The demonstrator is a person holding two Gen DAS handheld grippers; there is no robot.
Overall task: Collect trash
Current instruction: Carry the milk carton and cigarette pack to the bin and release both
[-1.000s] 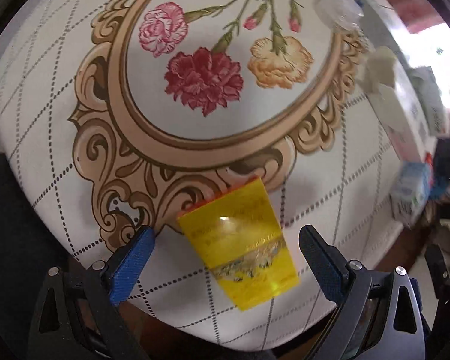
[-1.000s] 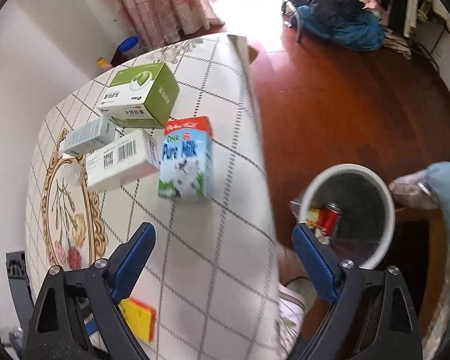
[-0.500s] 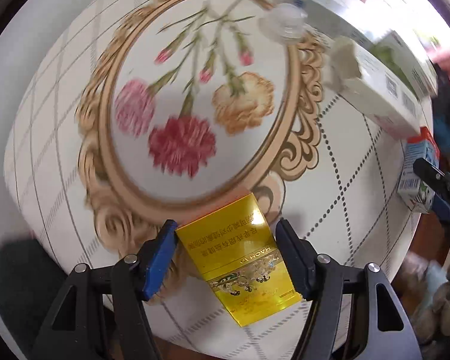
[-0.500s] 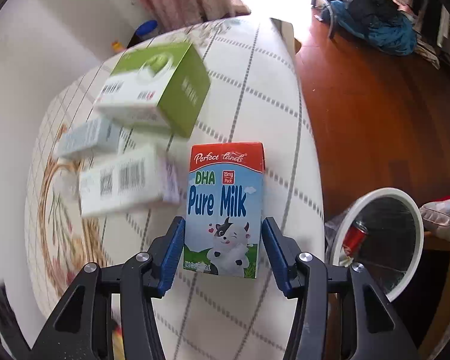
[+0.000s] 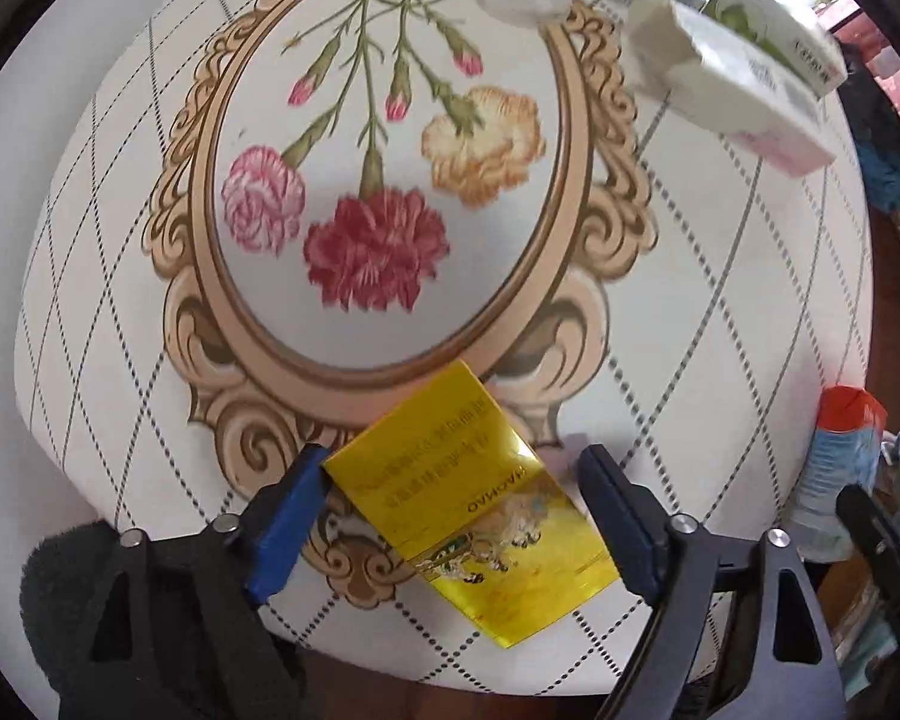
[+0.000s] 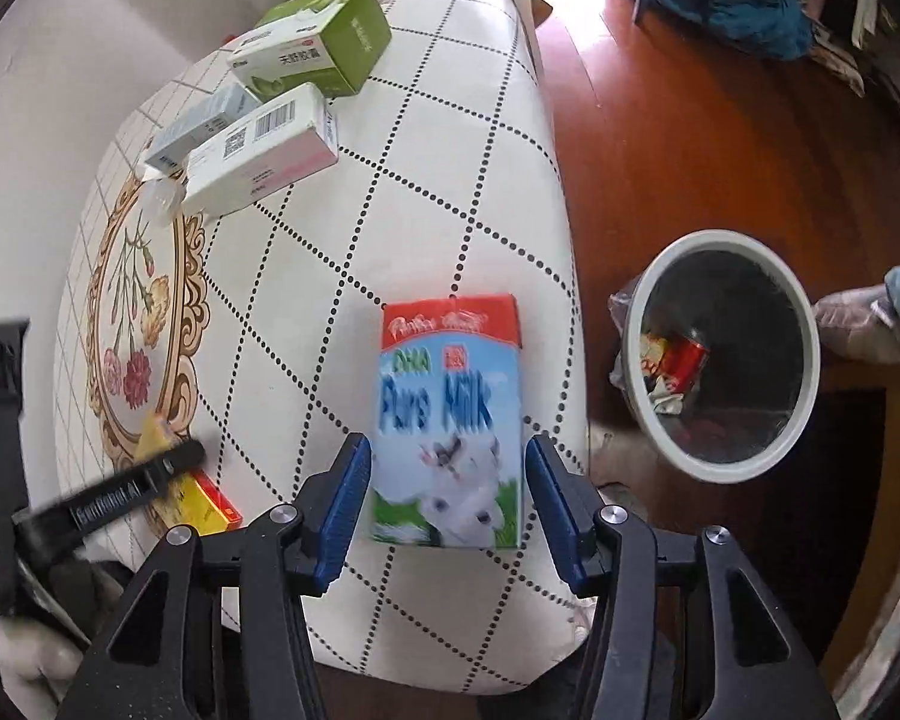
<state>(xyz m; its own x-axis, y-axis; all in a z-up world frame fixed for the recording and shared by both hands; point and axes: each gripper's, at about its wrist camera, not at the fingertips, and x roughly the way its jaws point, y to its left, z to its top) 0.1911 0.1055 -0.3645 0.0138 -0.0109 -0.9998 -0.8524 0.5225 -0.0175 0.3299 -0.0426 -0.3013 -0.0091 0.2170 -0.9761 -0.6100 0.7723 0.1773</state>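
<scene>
Now we are holding the left gripper [image 5: 450,516] apart around the yellow packet [image 5: 468,504], which lies flat near the table [image 5: 720,312] edge, long axis skewed across our jaws. Meanwhile our right gripper [image 6: 447,498] is straddling the upright milk carton [image 6: 450,420], jaws apart; the bin [image 6: 726,474] is waiting rightward.

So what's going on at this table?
A person is clearing trash with tongs in each hand. The left tongs straddle a yellow packet, open. The right tongs bracket a milk carton, touching its left side with a gap on the right. A trash bin waits on the floor, some rubbish inside.
</scene>
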